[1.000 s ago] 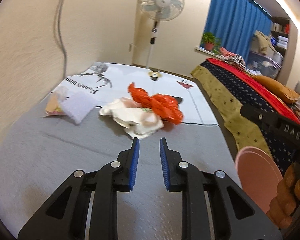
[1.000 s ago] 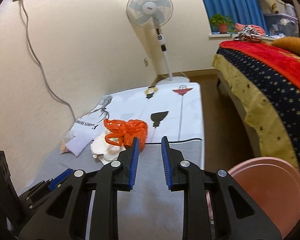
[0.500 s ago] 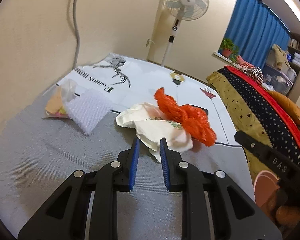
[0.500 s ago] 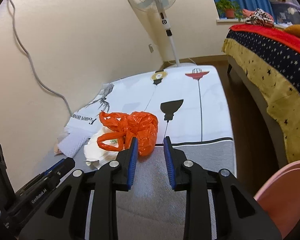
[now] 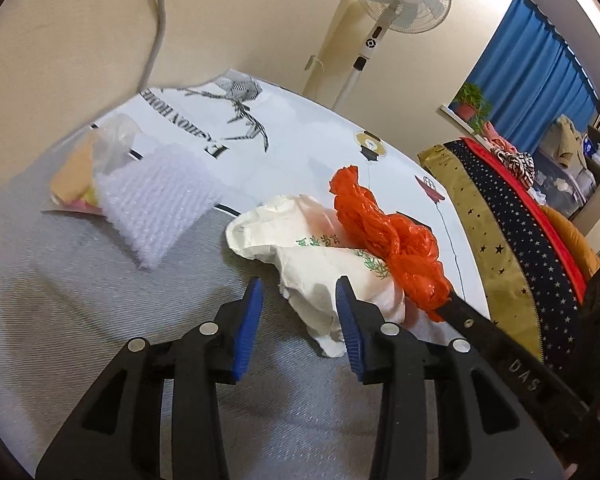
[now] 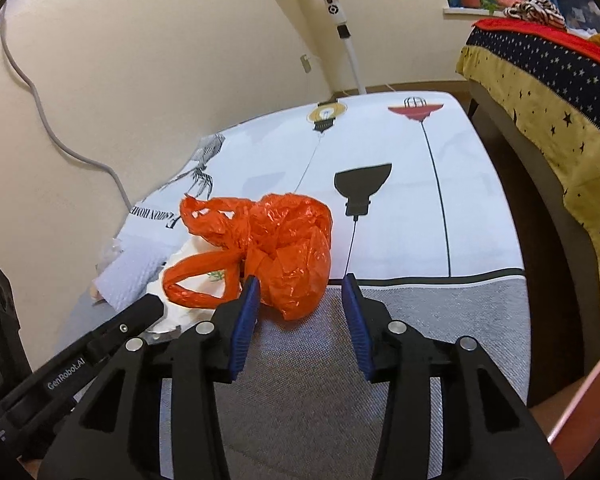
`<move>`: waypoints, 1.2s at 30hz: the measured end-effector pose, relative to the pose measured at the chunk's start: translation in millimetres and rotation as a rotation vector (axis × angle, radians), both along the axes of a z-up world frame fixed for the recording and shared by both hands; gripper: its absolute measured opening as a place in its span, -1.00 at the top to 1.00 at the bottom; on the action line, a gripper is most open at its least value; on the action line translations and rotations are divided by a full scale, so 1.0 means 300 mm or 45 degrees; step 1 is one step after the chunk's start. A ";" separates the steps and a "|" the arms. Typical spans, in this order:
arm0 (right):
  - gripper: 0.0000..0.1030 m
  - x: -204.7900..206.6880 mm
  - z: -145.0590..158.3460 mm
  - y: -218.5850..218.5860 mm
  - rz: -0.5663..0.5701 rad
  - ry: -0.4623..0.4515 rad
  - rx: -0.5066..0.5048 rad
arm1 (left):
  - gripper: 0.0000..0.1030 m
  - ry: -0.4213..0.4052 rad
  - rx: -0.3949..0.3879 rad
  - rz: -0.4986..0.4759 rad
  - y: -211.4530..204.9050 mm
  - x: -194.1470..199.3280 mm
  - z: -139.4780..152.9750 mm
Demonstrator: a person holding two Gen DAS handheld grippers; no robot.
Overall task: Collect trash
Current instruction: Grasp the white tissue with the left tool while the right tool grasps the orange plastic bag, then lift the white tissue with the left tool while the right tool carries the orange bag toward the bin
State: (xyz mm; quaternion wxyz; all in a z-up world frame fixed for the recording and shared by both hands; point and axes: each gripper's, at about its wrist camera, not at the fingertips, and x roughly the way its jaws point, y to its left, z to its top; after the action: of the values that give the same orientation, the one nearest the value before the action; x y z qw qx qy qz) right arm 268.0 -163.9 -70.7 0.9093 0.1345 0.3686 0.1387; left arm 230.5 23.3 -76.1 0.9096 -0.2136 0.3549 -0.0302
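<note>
On the grey-and-white printed table [image 5: 100, 320], the trash sits heaped together near the wall: an orange plastic bag [image 6: 284, 248] draped over a crumpled white bag [image 5: 320, 264], with bubble wrap [image 5: 156, 204] and what looks like a clear wrapper [image 5: 112, 148] further left. Each gripper lines up on its own piece, so both can be taken at once. The left gripper [image 5: 300, 312] has its fingers opening around the white bag's near edge; the right gripper [image 6: 298, 304] is opening around the orange bag's near end, nothing gripped yet.
</note>
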 end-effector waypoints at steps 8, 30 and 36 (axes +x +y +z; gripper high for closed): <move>0.80 -0.004 0.003 0.003 0.016 -0.006 0.000 | 0.45 0.010 -0.010 -0.048 -0.026 0.016 -0.011; 0.89 -0.297 0.186 -0.101 -0.063 -0.092 -0.109 | 0.80 -0.094 0.231 -0.129 -0.070 -0.201 0.165; 0.90 -0.431 0.256 -0.134 -0.083 -0.134 -0.138 | 0.80 -0.124 0.260 -0.174 -0.096 -0.293 0.210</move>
State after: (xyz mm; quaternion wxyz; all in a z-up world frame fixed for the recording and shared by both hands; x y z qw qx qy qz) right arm 138.7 -204.3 6.1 0.9374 0.0895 0.3228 0.0955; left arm 142.6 -5.5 -13.0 0.9387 -0.0935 0.3253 -0.0661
